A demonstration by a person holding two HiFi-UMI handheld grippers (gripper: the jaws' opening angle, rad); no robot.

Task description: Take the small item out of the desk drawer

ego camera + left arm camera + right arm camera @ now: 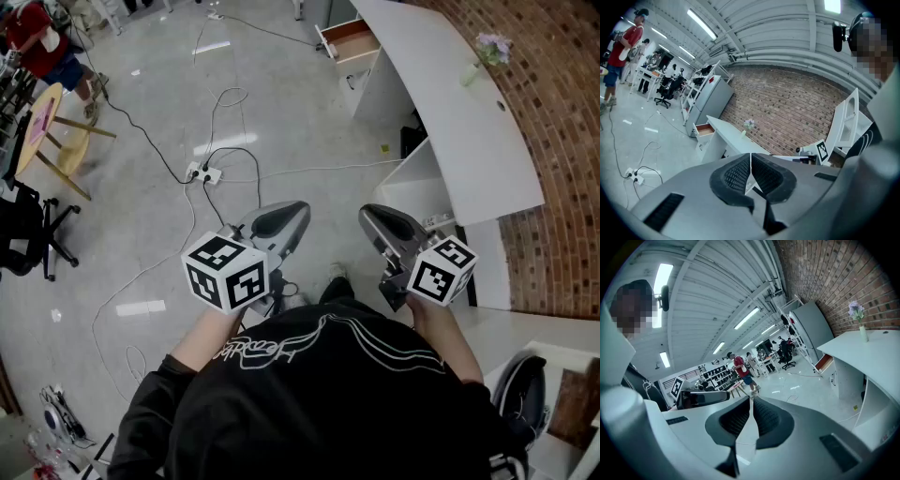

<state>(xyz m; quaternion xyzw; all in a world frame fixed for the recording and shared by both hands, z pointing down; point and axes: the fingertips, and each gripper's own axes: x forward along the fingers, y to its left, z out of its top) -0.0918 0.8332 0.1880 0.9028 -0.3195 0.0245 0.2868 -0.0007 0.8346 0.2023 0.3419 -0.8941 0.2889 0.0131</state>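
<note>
The white desk (450,103) curves along the brick wall at the upper right of the head view. Its drawer (349,41) at the far end stands pulled open, showing a brown inside; the same drawer (705,130) appears small in the left gripper view, and the drawer (825,363) shows again in the right gripper view. No small item can be made out in it from here. Both grippers are held close to the person's chest, well short of the desk. My left gripper (289,214) (750,160) is shut with nothing between its pads. My right gripper (372,217) (751,404) is shut and empty too.
A vase of pale flowers (489,52) stands on the desk. Cables and a power strip (204,172) lie across the floor between me and the drawer. A wooden stool (58,131), a black chair (28,234) and a person in red (37,37) are at the left.
</note>
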